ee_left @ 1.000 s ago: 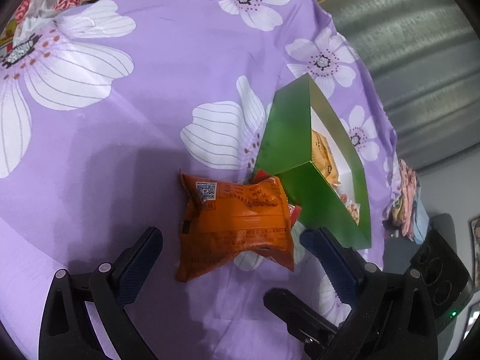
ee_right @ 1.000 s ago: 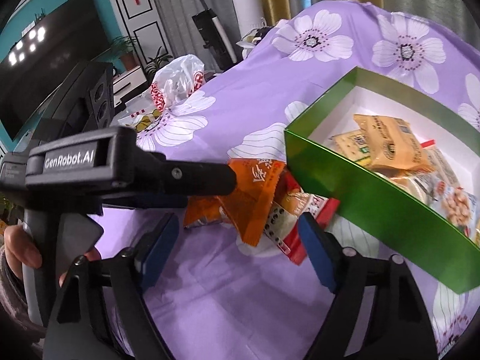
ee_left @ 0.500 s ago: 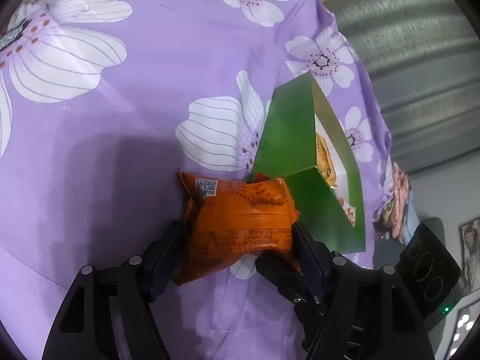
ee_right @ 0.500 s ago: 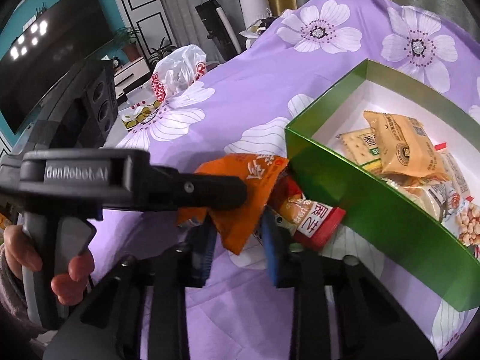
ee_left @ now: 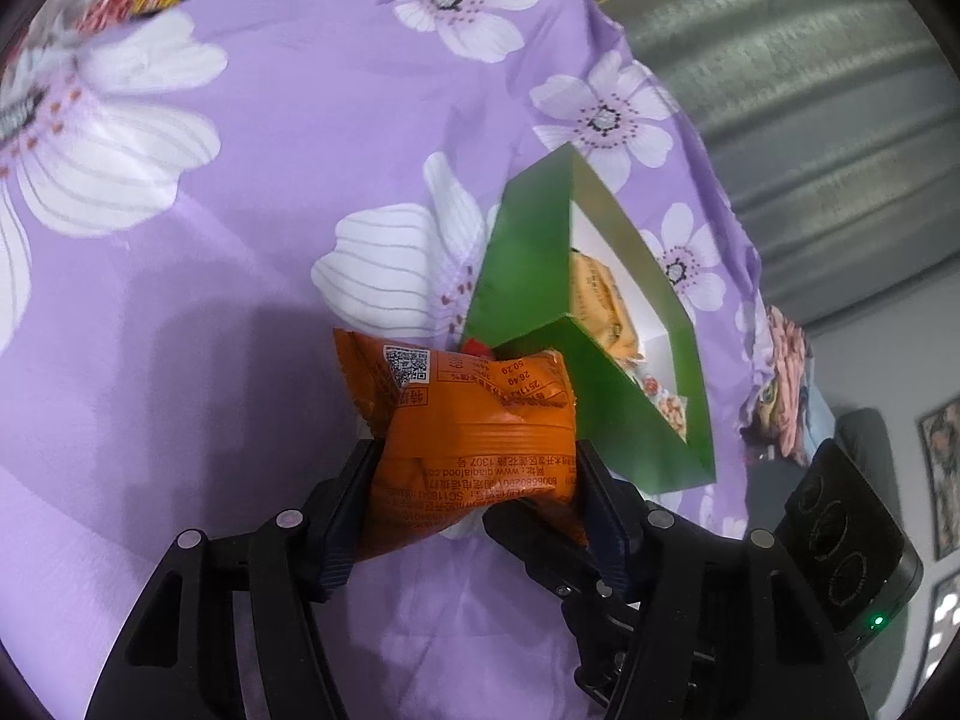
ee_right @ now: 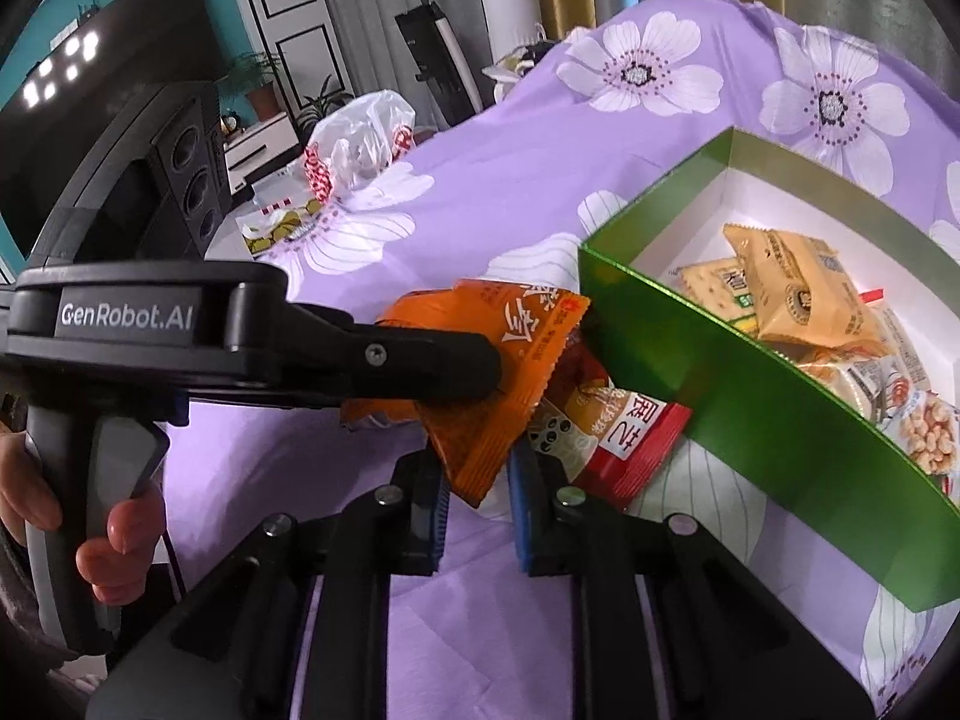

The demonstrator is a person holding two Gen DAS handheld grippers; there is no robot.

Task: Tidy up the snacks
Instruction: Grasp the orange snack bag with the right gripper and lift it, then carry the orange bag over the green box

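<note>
The left hand-held gripper (ee_left: 474, 498) has just been closing, and its blue pads now pinch the orange snack packet (ee_left: 474, 432) by both sides, just beside the near corner of the green box (ee_left: 522, 276). The right hand-held gripper (ee_right: 477, 498) has also just been closing; its jaws stand narrow, a corner of the orange packet hanging between them, and whether the pads press it I cannot tell. A red snack packet (ee_right: 612, 426) lies against the box wall on the purple flowered cloth (ee_right: 516, 156). More packets sit inside the box.
</note>
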